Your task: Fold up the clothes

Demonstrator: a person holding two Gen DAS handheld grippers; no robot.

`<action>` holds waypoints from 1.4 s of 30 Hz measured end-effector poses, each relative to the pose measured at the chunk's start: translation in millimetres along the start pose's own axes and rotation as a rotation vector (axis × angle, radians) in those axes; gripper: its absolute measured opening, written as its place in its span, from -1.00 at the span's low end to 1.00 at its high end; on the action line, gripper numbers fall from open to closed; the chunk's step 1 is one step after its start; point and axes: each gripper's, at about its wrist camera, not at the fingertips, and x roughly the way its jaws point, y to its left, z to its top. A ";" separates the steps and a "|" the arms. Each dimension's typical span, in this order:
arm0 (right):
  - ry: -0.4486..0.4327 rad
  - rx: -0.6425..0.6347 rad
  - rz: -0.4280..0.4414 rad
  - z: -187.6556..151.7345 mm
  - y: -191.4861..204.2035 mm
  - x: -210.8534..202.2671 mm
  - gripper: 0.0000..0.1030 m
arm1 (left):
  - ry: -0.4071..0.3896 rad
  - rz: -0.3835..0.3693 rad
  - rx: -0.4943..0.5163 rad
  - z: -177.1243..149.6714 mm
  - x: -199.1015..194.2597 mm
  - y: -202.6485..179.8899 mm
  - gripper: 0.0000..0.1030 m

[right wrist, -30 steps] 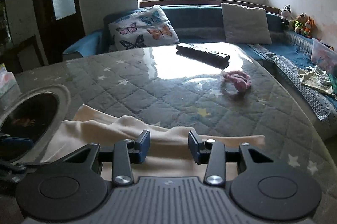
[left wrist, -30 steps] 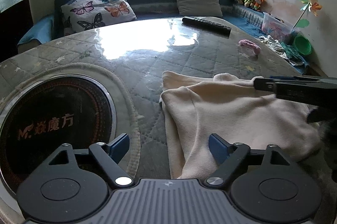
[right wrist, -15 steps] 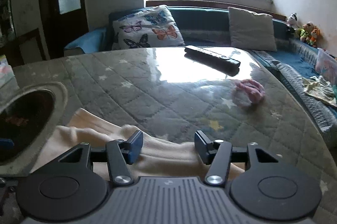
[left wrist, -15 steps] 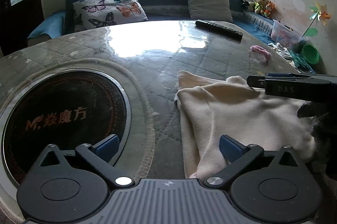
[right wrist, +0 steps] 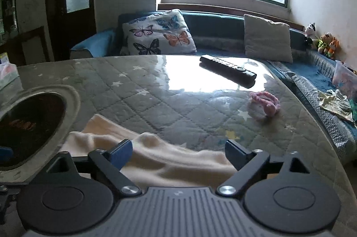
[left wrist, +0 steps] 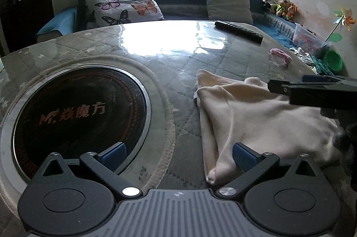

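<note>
A cream cloth [left wrist: 256,116] is shown on a grey quilted, star-printed table cover [left wrist: 214,58], with a black remote [right wrist: 227,71], a pink band [right wrist: 265,103], a white butterfly-patterned pillow [right wrist: 158,33], a beige pillow [right wrist: 266,37] and blue-padded black grippers [left wrist: 179,153].

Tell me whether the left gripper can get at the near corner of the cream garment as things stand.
Probably yes: the left gripper is open, the cream garment has its near corner by the right finger, nothing lies between.

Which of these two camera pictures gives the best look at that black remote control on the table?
The right wrist view. There the remote control lies nearer the middle, larger, with its buttons faintly visible. In the left wrist view the same remote sits farther off near the table's far edge, smaller, a thin dark bar with little detail.
</note>
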 end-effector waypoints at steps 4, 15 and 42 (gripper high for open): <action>-0.009 -0.026 0.011 -12.5 9.1 -20.8 1.00 | 0.003 0.001 0.002 -6.3 -6.2 1.0 1.00; 0.012 -0.033 -0.018 -57.5 27.4 -49.5 1.00 | 0.010 0.023 0.021 -25.7 -20.0 3.3 1.00; -0.014 0.065 -0.078 -103.5 23.9 -102.8 1.00 | 0.042 0.036 0.132 -54.3 -29.5 -25.9 1.00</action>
